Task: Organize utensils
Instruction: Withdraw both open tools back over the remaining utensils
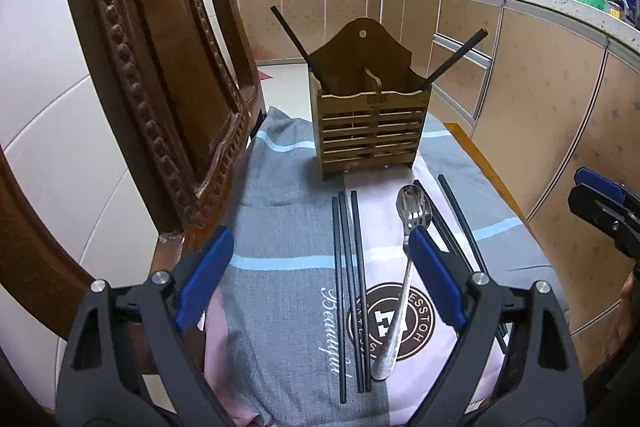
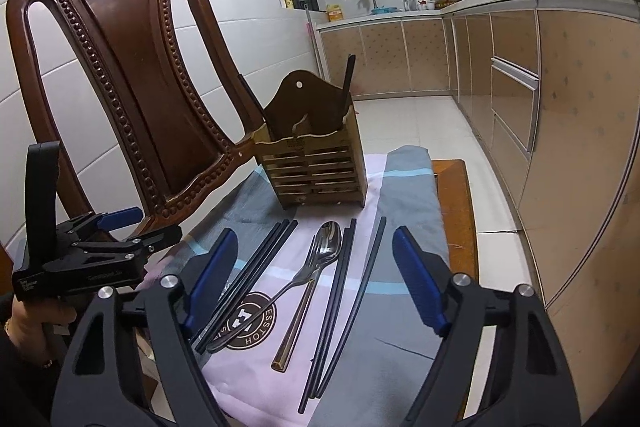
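On the cloth-covered table, loose utensils are laid out short of the slatted wooden utensil holder point(image 1: 374, 131), with both tools held apart and empty.

Three black chopsticks point(image 1: 351, 283) are left side by side between the blue pads of the left tool point(image 1: 320, 275), likely lined up for the next pick; nothing is clamped. A steel spoon point(image 2: 330, 247) and steel fork point(image 2: 308, 267) are overlapped beside a gold-handled utensil point(image 2: 296, 327), with more black chopsticks point(image 2: 340, 299) between the spread pads of the right tool point(image 2: 316, 279). Two dark sticks are already stood in the holder, leaning outward, so sorting is judged partly done. The table is covered by a grey-pink striped cloth with a round logo point(image 1: 280, 235). A carved brown wooden chair point(image 2: 132, 75) is close on the left; tan kitchen cabinets point(image 2: 560, 107), a cluttered worktop and white wall tiles are seen behind.
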Demonstrator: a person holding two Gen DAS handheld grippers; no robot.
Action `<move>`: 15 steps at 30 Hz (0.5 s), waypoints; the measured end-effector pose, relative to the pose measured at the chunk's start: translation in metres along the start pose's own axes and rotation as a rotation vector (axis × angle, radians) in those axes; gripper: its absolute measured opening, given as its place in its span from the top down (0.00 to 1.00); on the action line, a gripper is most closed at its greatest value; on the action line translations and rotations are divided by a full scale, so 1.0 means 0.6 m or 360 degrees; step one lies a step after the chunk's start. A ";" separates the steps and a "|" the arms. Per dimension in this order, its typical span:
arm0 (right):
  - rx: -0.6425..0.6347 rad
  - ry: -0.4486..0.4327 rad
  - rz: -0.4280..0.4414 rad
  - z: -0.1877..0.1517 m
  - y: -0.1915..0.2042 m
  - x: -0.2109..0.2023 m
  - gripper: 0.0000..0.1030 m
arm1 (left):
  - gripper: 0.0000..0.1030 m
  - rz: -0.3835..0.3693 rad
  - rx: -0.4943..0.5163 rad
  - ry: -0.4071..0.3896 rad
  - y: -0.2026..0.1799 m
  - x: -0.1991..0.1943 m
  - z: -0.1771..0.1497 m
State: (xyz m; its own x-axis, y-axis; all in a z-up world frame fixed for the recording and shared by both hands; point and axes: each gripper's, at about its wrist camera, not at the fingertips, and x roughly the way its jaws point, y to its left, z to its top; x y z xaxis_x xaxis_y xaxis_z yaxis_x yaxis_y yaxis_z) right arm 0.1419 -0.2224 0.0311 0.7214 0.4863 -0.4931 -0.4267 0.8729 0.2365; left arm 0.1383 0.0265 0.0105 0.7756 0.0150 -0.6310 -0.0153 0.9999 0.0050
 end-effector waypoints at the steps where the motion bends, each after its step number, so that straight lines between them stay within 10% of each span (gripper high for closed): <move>1: -0.0003 0.0002 0.0003 0.000 0.000 0.000 0.26 | 0.17 0.0000 0.0001 0.0004 0.000 0.001 0.000; 15: 0.0006 0.0023 0.0018 -0.001 -0.004 0.004 0.30 | 0.25 -0.0021 0.0033 0.0056 -0.007 0.014 -0.002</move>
State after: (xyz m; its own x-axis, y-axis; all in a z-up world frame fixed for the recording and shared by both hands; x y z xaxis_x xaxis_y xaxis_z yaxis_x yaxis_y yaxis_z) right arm 0.1442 -0.2233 0.0292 0.7084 0.4957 -0.5024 -0.4329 0.8674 0.2454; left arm 0.1439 0.0223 0.0042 0.7530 0.0017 -0.6580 0.0083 0.9999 0.0120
